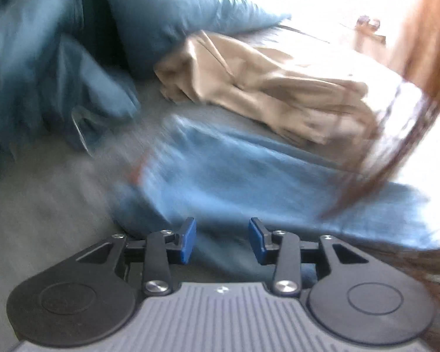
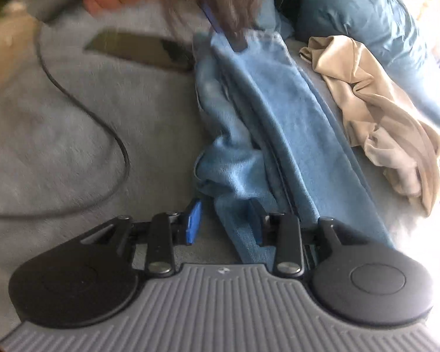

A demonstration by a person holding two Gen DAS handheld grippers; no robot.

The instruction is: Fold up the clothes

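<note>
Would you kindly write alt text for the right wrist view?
The open right gripper straddles the near edge of blue jeans lying on a grey blanket. A crumpled beige garment lies right; a black cable curves left.

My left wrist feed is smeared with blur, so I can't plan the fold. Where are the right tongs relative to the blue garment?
Observer: The right tongs are open at the near end of the blue garment; cloth covers one fingertip.
Operator: Anything beside it on that side?
Observer: A black cable loops across the grey blanket, apart from the garment.
Operator: Anything else?
Observer: A dark flat object lies by the garment's far end; I cannot tell if they touch.
</note>
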